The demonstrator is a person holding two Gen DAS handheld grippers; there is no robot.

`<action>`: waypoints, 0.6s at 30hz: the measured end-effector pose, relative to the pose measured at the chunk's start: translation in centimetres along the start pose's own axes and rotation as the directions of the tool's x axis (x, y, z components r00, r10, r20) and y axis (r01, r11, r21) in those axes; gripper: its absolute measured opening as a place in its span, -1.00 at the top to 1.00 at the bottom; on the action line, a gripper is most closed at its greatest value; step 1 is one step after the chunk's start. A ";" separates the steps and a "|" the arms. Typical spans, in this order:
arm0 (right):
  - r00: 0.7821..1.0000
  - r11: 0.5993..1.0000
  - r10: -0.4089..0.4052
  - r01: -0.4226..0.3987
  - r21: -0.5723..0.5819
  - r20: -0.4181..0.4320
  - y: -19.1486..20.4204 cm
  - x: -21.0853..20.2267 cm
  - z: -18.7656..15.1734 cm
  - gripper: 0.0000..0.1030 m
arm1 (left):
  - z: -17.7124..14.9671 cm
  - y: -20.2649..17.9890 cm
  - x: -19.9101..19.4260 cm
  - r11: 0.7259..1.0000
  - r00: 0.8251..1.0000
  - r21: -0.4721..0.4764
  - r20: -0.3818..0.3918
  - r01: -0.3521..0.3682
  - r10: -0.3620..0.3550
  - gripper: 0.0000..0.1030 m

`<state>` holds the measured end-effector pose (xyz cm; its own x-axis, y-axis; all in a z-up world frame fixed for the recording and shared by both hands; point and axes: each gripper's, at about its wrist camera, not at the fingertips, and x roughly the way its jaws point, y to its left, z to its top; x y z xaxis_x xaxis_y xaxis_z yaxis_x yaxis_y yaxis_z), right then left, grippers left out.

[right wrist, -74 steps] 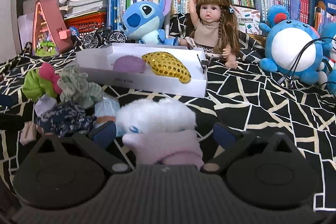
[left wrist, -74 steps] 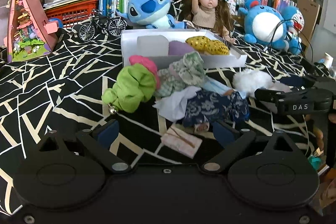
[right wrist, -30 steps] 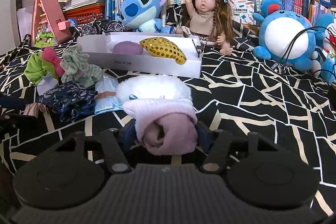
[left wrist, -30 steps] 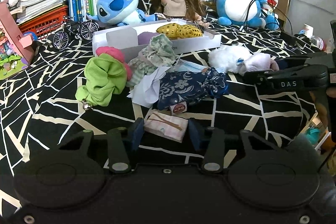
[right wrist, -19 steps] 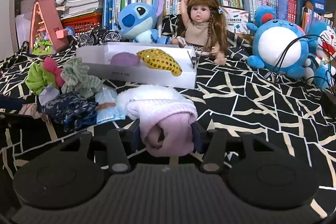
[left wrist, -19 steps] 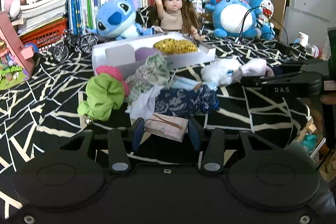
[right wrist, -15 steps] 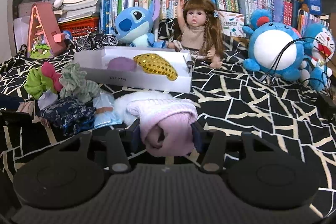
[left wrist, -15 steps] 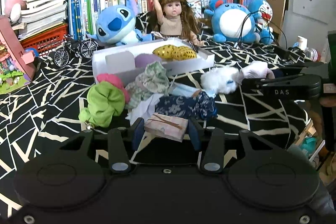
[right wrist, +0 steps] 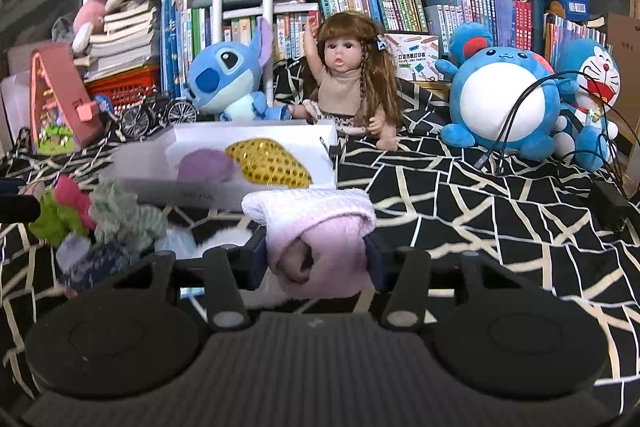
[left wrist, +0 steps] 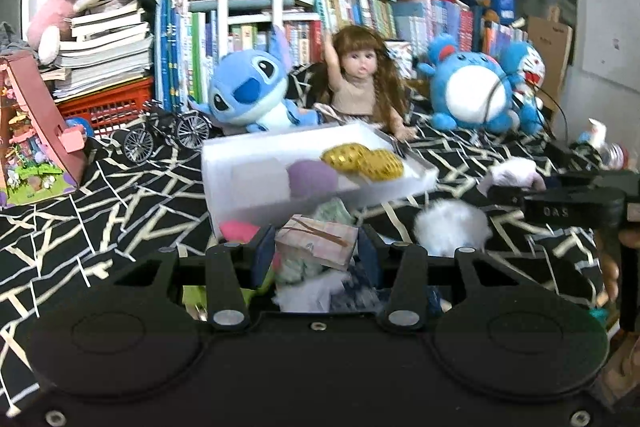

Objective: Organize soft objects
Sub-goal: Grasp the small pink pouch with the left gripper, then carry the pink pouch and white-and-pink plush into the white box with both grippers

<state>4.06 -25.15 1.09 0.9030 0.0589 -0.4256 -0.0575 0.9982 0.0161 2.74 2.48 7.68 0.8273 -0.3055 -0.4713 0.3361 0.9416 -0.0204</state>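
Left gripper (left wrist: 316, 254) clamped on small pink plaid pouch (left wrist: 318, 241); right gripper (right wrist: 316, 261) clamped on rolled pink sock (right wrist: 316, 243). White box (right wrist: 160, 163) lies at 12 o'clock of left, 11 o'clock of right, long axis crosswise. Left looks nearer.

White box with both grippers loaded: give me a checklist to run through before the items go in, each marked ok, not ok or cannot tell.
1. Left gripper shut on the plaid pouch: ok.
2. Right gripper shut on the pink sock: ok.
3. White box open on top: ok.
4. Free space in the box beside the purple pad and gold pouch: ok, at the near left end.
5. Sock clear of the white fluffy toy: cannot tell.
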 end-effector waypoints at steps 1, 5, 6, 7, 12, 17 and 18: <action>1.000 1.000 0.000 0.000 0.007 0.001 -0.1 0.2 0.4 -0.05 | 0.6 0.3 0.3 1.000 1.000 -0.010 0.002 -0.004 0.004 0.16; 1.000 0.999 0.018 -0.018 0.043 -0.005 -0.6 1.4 2.1 -0.05 | 3.0 1.7 1.8 0.998 1.000 -0.051 0.011 -0.019 0.020 0.16; 1.000 0.998 0.026 -0.025 0.053 -0.007 -0.8 1.7 2.6 -0.05 | 3.6 2.0 2.3 0.998 1.000 -0.061 0.009 -0.025 0.025 0.16; 0.999 0.998 0.032 -0.031 0.063 -0.010 -0.9 2.0 3.0 -0.05 | 4.2 2.4 2.9 0.997 1.000 -0.072 0.004 -0.029 0.030 0.16; 0.997 0.993 0.057 -0.051 0.107 -0.051 -1.5 4.7 5.7 -0.05 | 7.2 4.8 6.7 0.982 0.997 -0.185 -0.075 -0.034 0.021 0.16; 0.990 0.984 0.094 -0.076 0.162 -0.106 -2.0 7.7 8.3 -0.06 | 9.8 6.4 10.6 0.968 0.993 -0.248 -0.115 -0.044 0.015 0.16; 0.988 0.982 0.096 -0.074 0.175 -0.118 -2.1 8.4 8.8 -0.06 | 10.1 6.4 11.2 0.968 0.992 -0.246 -0.122 -0.049 0.020 0.16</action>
<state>15.56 -26.63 5.42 0.8367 0.1529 -0.5259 -0.0490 0.9773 0.2062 18.69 3.60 11.15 0.7729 -0.2675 -0.5754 0.1741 0.9614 -0.2131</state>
